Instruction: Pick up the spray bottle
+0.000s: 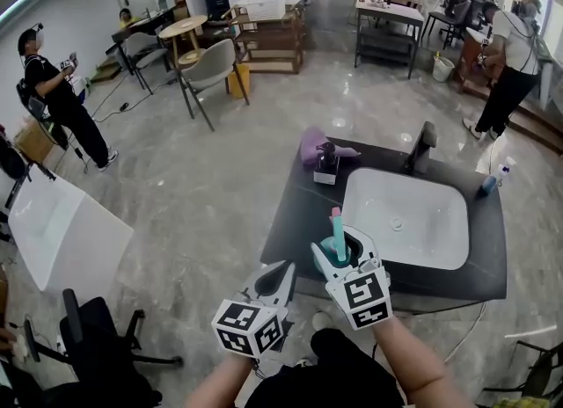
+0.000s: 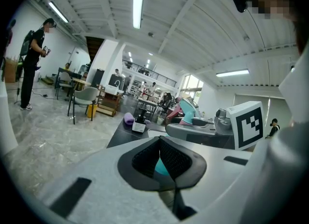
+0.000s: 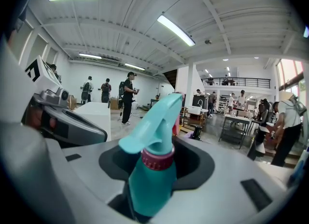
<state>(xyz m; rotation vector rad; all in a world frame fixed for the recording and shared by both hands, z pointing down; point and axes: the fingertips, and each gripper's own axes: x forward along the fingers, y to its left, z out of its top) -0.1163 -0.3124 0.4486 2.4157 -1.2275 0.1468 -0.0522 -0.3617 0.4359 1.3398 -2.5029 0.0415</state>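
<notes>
The spray bottle [image 1: 338, 233] is teal with a pink collar and stands upright between the jaws of my right gripper [image 1: 339, 257], just in front of the dark counter's near edge. In the right gripper view the bottle [image 3: 150, 179] fills the gap, its trigger head pointing left, and my right gripper [image 3: 155, 162] is shut on its body. My left gripper [image 1: 276, 274] hovers to the left and lower, shut with nothing in it. In the left gripper view the black pads of my left gripper [image 2: 160, 146] meet at the tip, and the bottle [image 2: 189, 110] shows further right.
The dark counter [image 1: 299, 213] holds a white sink [image 1: 444, 248] with a faucet [image 1: 420, 146]. A purple cloth [image 1: 311, 144] and a dark pump bottle [image 1: 326, 165] sit at its far left. A black office chair [image 1: 97, 336] and white table [image 1: 62, 235] stand left. People stand around the room.
</notes>
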